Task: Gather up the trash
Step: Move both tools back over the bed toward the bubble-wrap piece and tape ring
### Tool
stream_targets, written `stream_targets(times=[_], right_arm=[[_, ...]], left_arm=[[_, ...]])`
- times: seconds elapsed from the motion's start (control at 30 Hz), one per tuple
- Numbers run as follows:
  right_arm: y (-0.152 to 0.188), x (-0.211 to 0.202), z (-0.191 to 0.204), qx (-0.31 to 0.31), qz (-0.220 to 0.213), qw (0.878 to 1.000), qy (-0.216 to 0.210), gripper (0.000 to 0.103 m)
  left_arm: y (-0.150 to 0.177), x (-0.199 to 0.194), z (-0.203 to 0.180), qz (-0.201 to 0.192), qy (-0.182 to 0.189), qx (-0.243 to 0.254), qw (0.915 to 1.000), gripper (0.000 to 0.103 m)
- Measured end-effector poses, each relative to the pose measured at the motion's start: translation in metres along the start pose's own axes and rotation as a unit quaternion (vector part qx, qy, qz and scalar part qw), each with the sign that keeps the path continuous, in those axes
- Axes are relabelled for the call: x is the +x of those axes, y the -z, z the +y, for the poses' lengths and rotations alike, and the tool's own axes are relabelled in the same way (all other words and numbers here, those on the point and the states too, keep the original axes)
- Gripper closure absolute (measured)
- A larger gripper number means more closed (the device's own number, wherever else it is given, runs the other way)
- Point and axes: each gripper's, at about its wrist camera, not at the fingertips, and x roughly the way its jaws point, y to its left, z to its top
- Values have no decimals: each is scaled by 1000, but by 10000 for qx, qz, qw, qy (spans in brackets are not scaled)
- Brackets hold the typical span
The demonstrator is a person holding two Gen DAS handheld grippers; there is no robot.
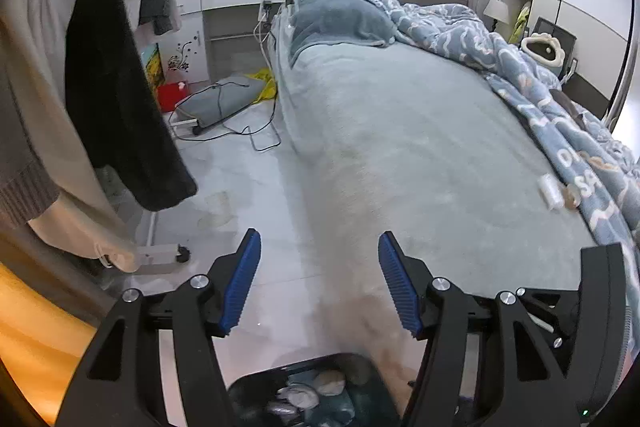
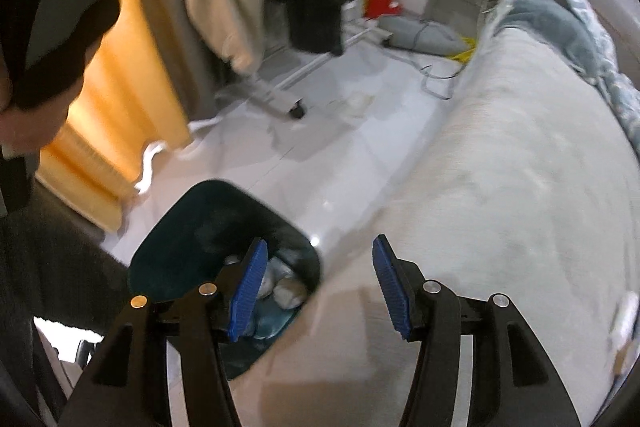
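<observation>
Both grippers hang over the near edge of the bed (image 1: 400, 147) with their blue fingers spread wide and nothing between them. The left gripper (image 1: 320, 279) looks along the bed and the pale floor (image 1: 256, 187) beside it; the right gripper (image 2: 316, 285) tilts down toward the dark trash bin (image 2: 176, 239), which stands on the floor just beside the bed. Crumpled white scraps (image 2: 286, 293) lie in the bottom of the bin. A small white piece (image 1: 550, 193) rests on the sheet at the right, touching the edge of the blue patterned quilt (image 1: 500, 63). Cables (image 1: 248, 131) trail on the far floor.
</observation>
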Motion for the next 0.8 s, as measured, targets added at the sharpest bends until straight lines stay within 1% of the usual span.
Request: stream_targets(times=[0.1,0.27,0.37,0.47,0.57,0.7,0.8], right_arm=[[9,-11,-24,243,-126,9993,250,47],[26,-26,-66,658,-167,9959,603,47],[38,-39,-95,983,-213,9913,855,47],[48,-51,-113,1175,-293,9868,1075,47],[61,-65,-139,1524,-424,9781,1352,46],[80,-78,-174,1935,-529,9649,1697,44],[95,-86,-200,2205,-575,9567,1813,44]], left_arm=[[-6,2,-16,-63,88,-9,9999,38],[-13,6,-46,-139,254,45,9996,38],[-16,11,-64,-148,360,62,9992,38],[-19,14,-87,-208,396,187,9988,38],[-22,20,-107,-248,555,185,9980,38],[-19,36,-133,-174,832,113,9963,38],[-16,47,-152,-127,959,201,9951,38]])
